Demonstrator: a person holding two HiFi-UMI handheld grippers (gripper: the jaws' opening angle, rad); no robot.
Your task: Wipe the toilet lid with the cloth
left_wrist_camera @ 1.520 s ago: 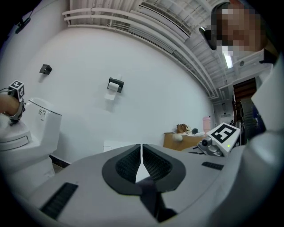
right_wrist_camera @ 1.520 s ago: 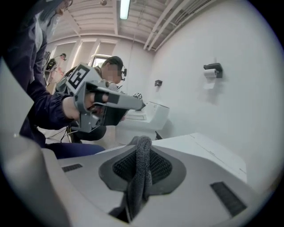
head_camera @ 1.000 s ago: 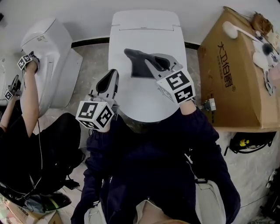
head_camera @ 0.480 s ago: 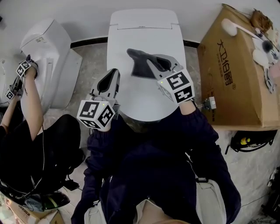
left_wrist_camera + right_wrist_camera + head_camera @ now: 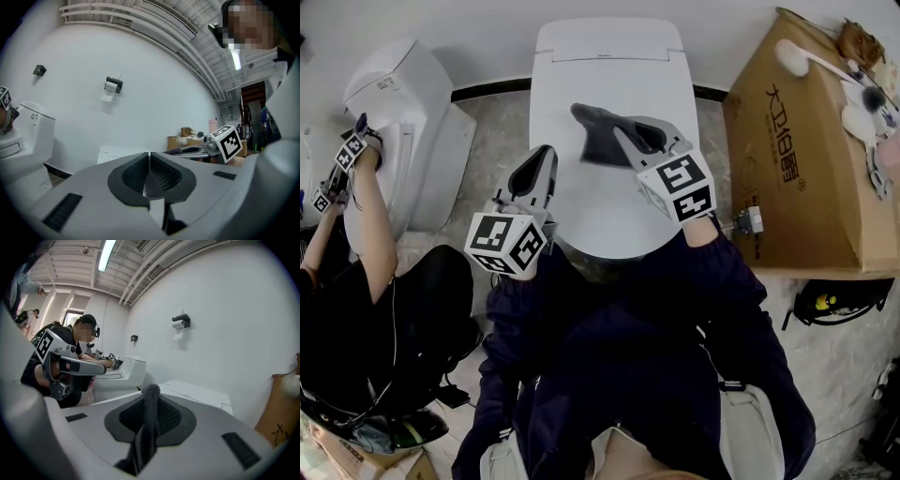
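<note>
The white toilet lid (image 5: pixel 609 202) lies shut in the middle of the head view. A dark grey cloth (image 5: pixel 602 133) rests on its upper half, pinched by my right gripper (image 5: pixel 630 131). In the right gripper view the cloth (image 5: pixel 149 427) runs as a thick fold between the shut jaws. My left gripper (image 5: pixel 540 164) hovers at the lid's left edge, jaws together with nothing between them (image 5: pixel 149 173).
A large cardboard box (image 5: pixel 802 159) stands right of the toilet with brushes on top. A second white toilet (image 5: pixel 408 122) stands at the left, where another person (image 5: pixel 366 234) works with grippers. A paper-roll holder (image 5: pixel 113 85) hangs on the wall.
The cloth and my right gripper have shifted very slightly up the lid. The other person's arm at the left has moved a little.
</note>
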